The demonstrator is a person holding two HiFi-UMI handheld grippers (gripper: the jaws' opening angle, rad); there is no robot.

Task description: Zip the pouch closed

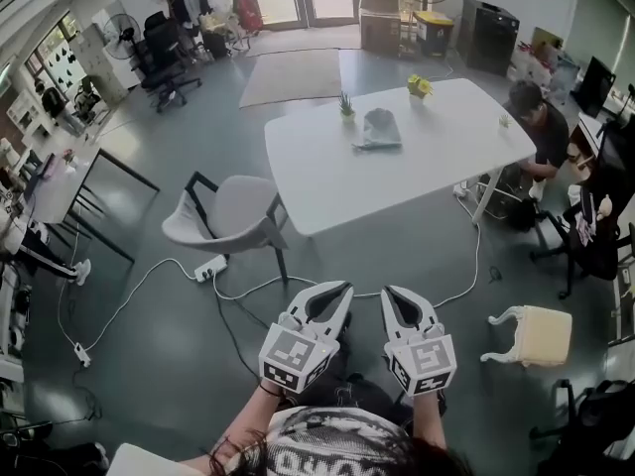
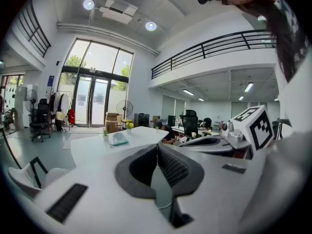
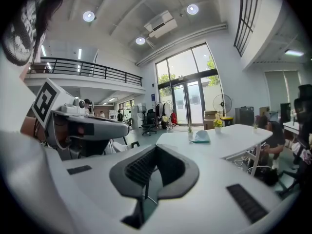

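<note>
A grey pouch lies on the far part of a white table, beside a small potted plant. The pouch shows small and far off in the left gripper view and in the right gripper view. My left gripper and right gripper are held side by side in front of my body, well short of the table, over the floor. Both are shut with nothing between the jaws. In each gripper view the jaws meet at their tips, the left gripper and the right gripper.
A grey chair stands between me and the table's near left corner. Cables and a power strip lie on the floor. A cream stool lies at the right. A person sits at the table's right end. A yellow flower pot stands at the table's far edge.
</note>
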